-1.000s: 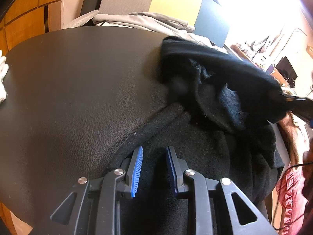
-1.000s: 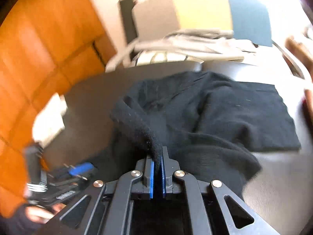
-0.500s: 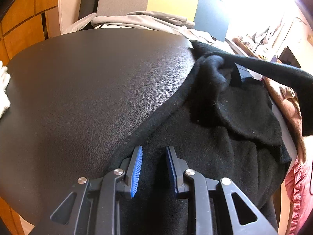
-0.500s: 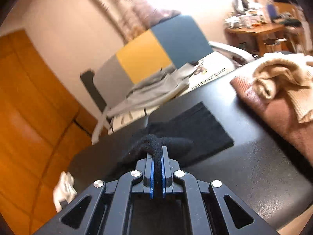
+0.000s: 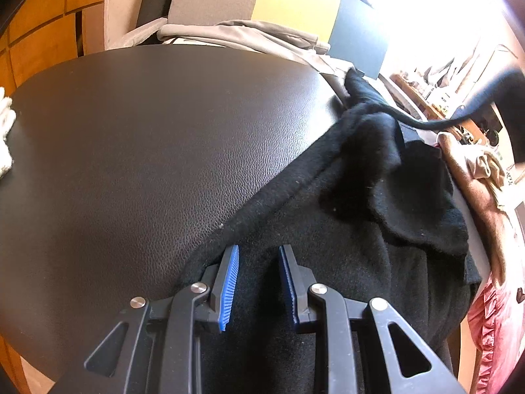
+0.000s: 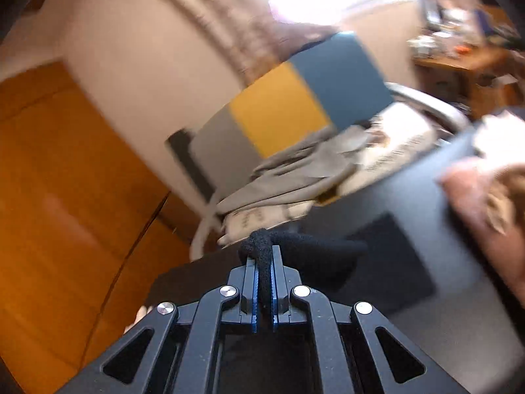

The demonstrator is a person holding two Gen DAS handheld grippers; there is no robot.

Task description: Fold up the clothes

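A black knit garment [image 5: 377, 236] lies across the right half of the dark leather table [image 5: 157, 151]. My left gripper [image 5: 257, 252] is open and rests on the garment's lower part, near its left hem. My right gripper [image 6: 264, 256] is shut on a bunched edge of the black garment [image 6: 262, 249] and holds it lifted above the table [image 6: 443, 262]. In the left wrist view a stretched strip of the cloth [image 5: 436, 124] runs up to the far right.
A chair with grey, yellow and blue panels [image 5: 262, 3] stands behind the table with grey clothes [image 5: 249, 36] draped on it. Beige and pink clothes [image 5: 475, 170] lie at the right. A white cloth [image 5: 5, 131] sits at the left edge.
My right gripper has pulled the held edge up and away to the right, stretching the garment flatter on the table. My left gripper has stayed in place, open.
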